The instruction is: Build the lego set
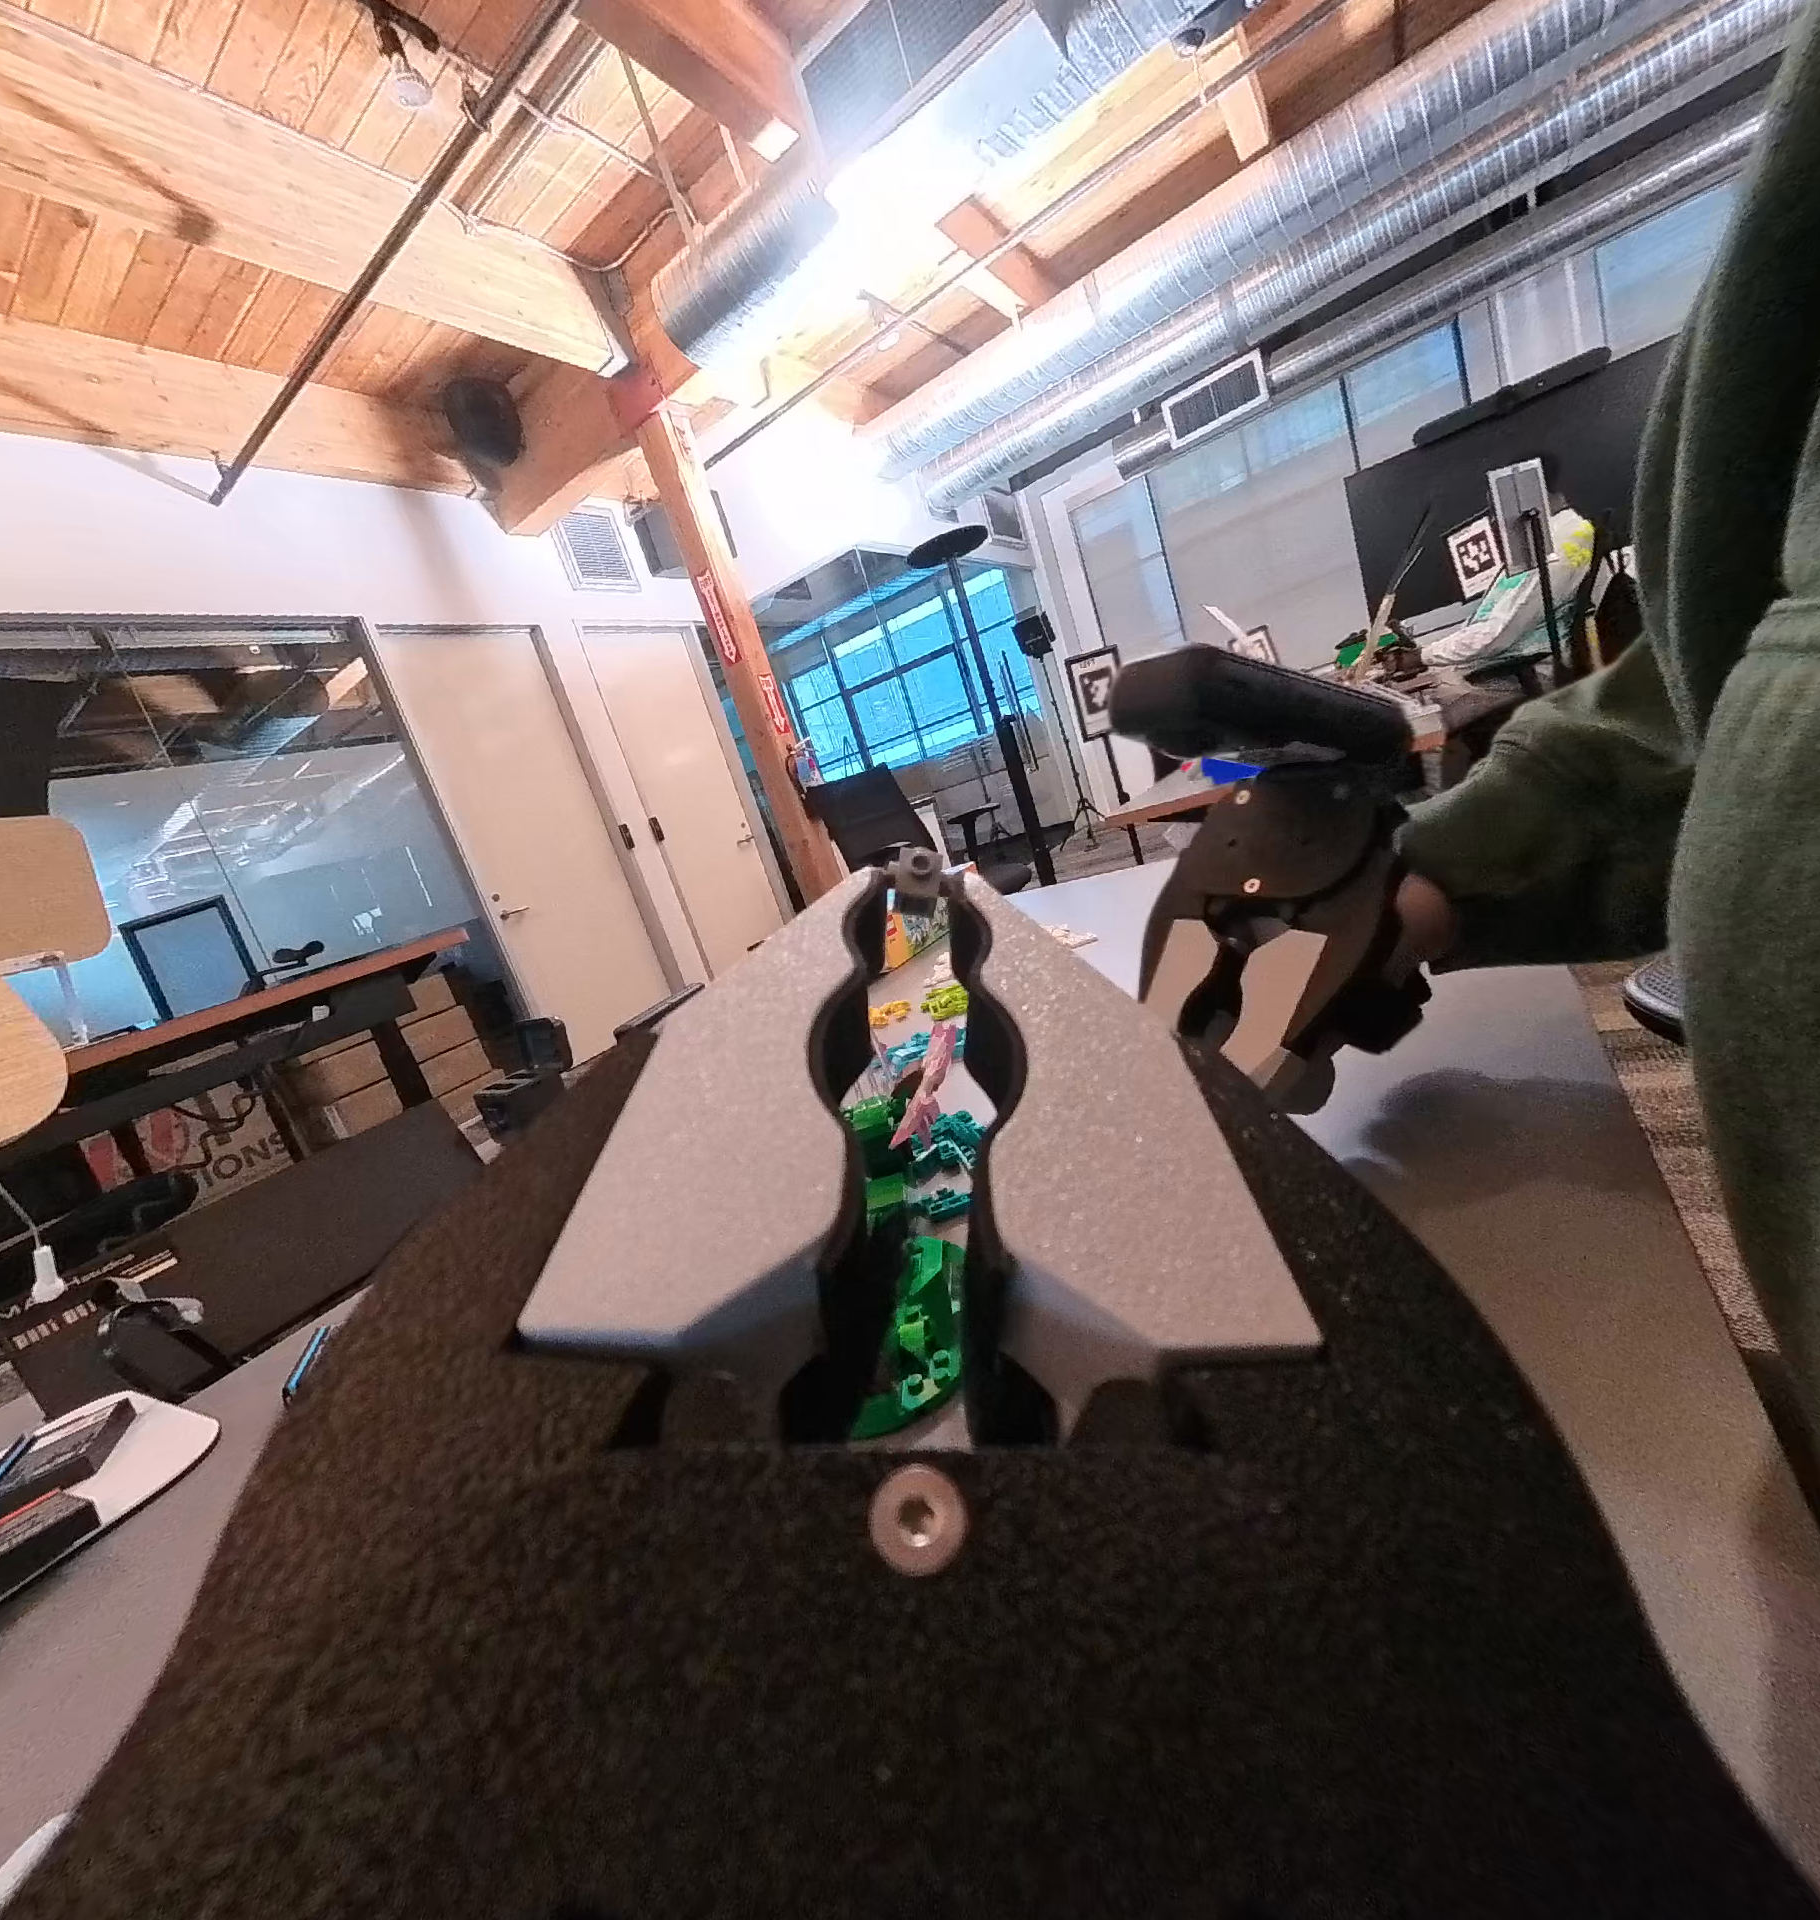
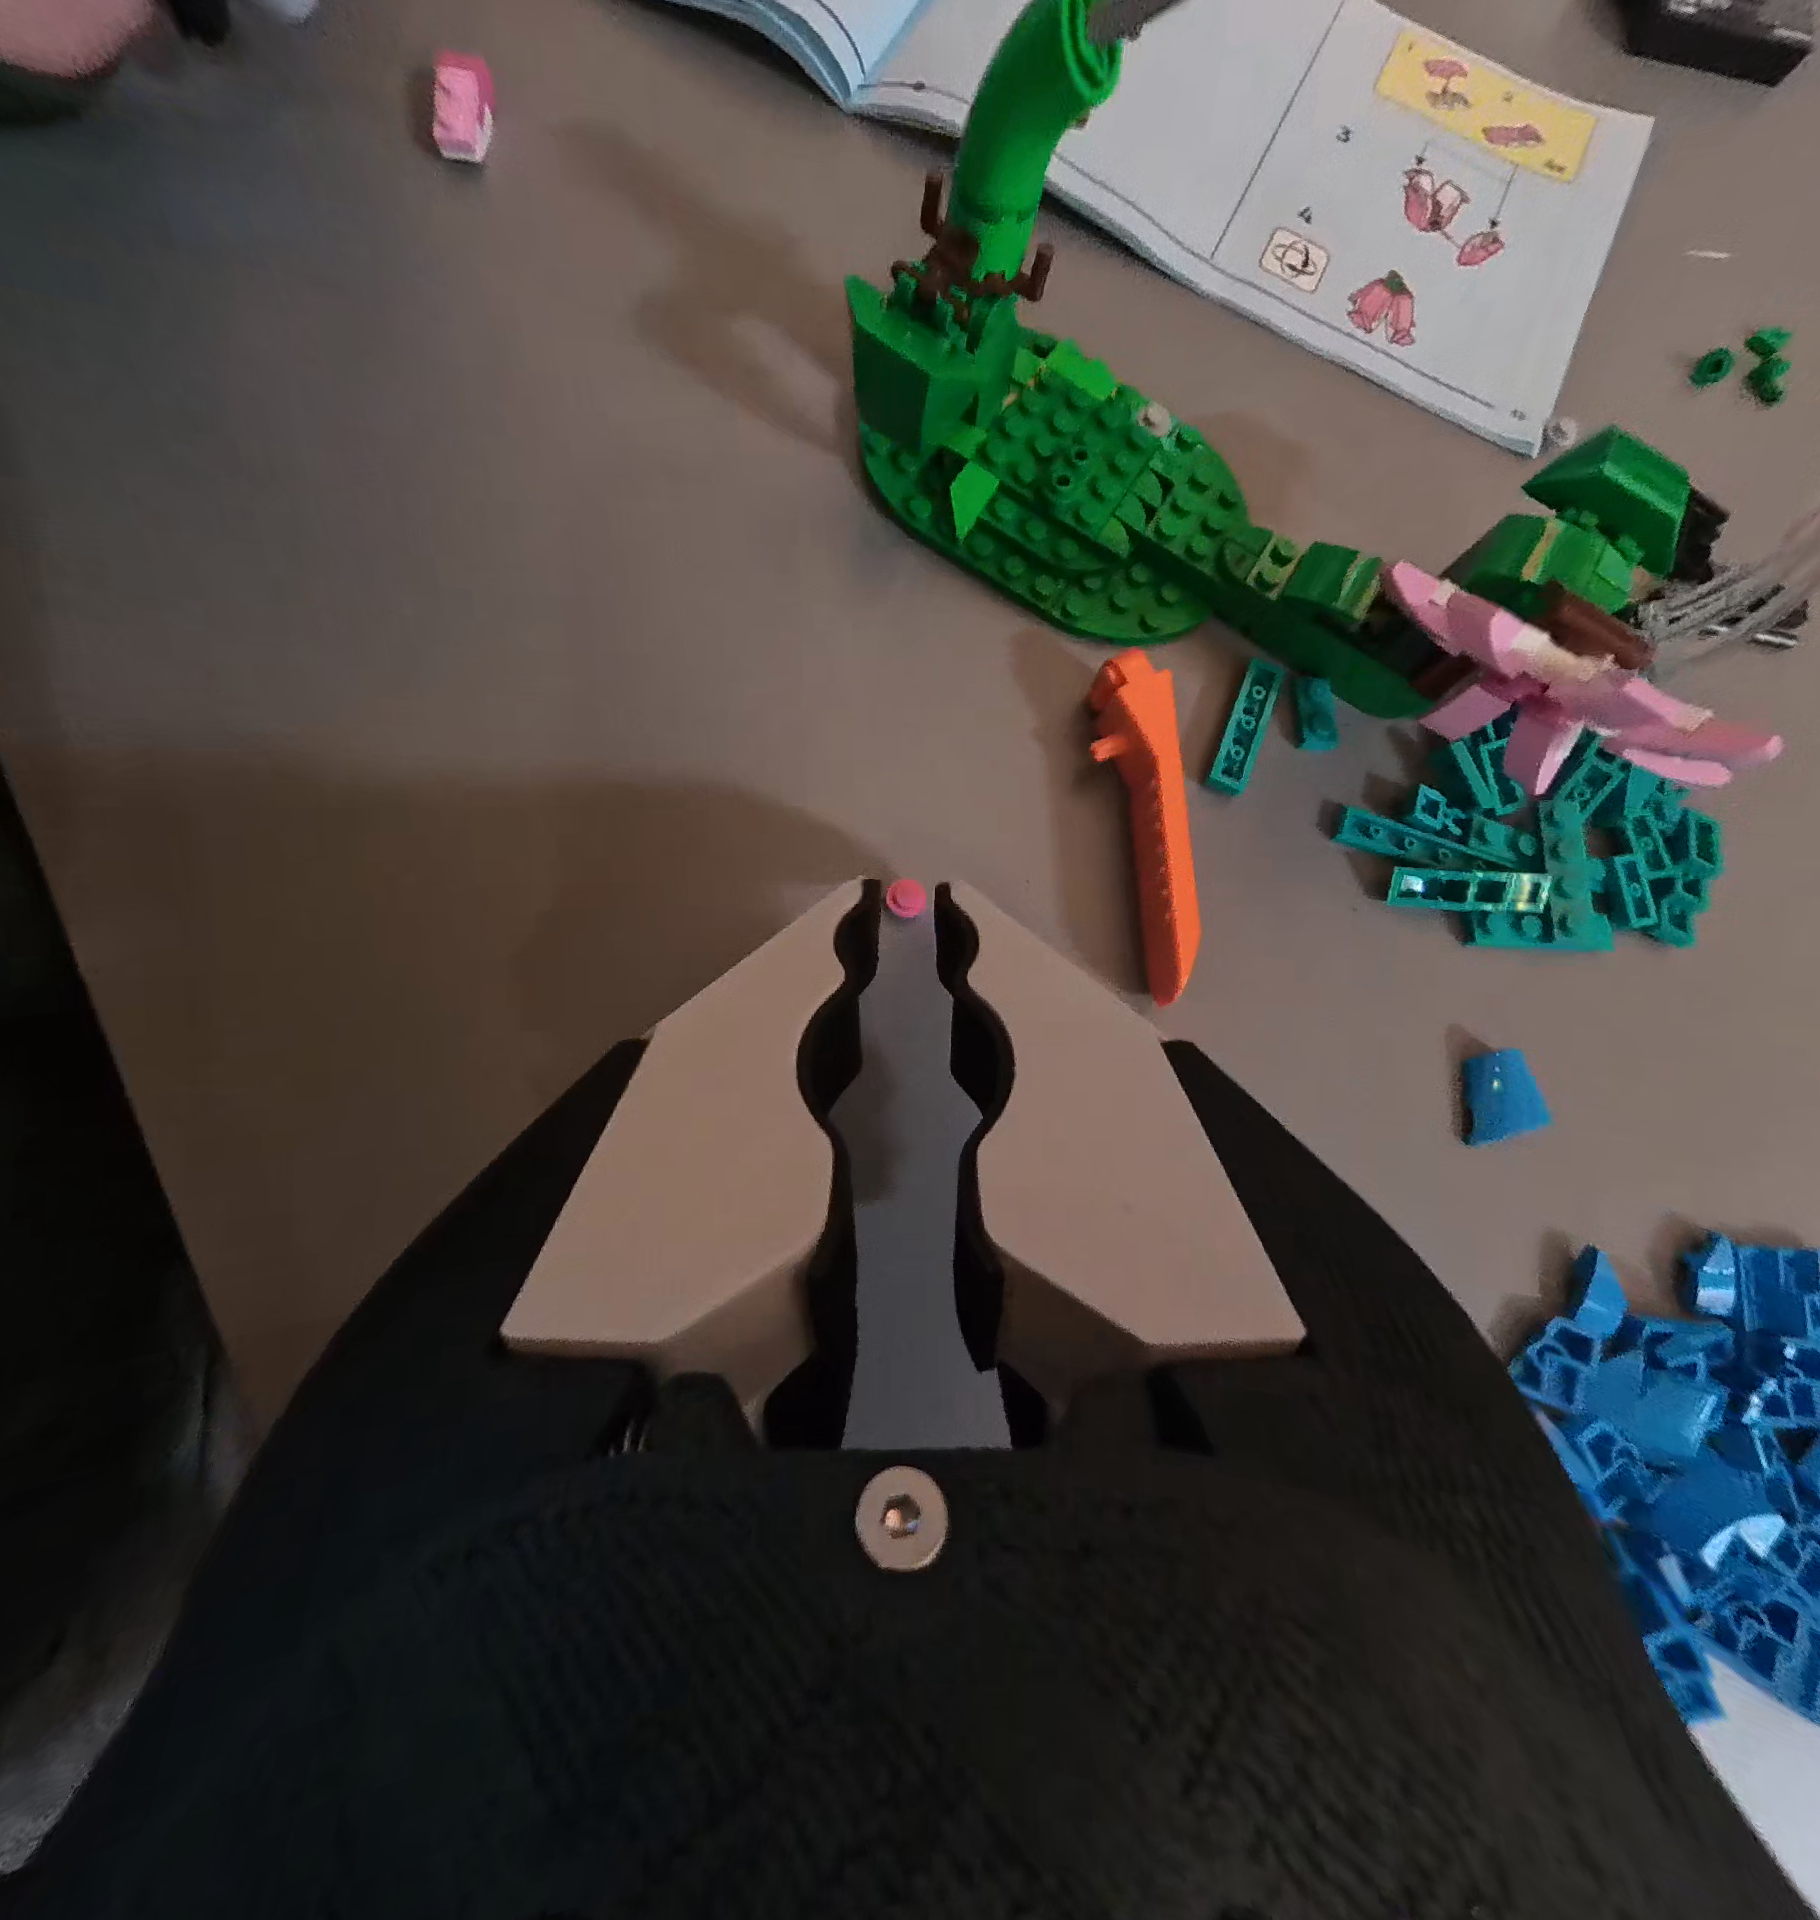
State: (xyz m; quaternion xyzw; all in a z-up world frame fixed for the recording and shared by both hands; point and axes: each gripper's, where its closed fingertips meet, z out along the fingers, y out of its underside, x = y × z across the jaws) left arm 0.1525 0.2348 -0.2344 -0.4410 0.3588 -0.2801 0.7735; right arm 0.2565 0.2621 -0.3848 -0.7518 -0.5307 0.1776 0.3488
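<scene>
The right tongs (image 2: 904, 902) pinch a small pink round stud (image 2: 904, 898) at their tips, above the grey worktop (image 2: 470, 623). Just right of them lies an orange brick separator (image 2: 1145, 821), with a blue pile (image 2: 1716, 1455) nearer and a teal pile (image 2: 1550, 842) beyond. Farther off stands the green base (image 2: 1051, 488) with its curved stem (image 2: 1020, 135), a pink flower (image 2: 1550, 675) to its right and the open instruction booklet (image 2: 1301, 187) behind. The left tongs (image 1: 916, 878) are raised and tilted upward, gripping a small grey piece (image 1: 916, 873) at the tips. Green bricks (image 1: 916, 1320) show through the gap between the fingers.
</scene>
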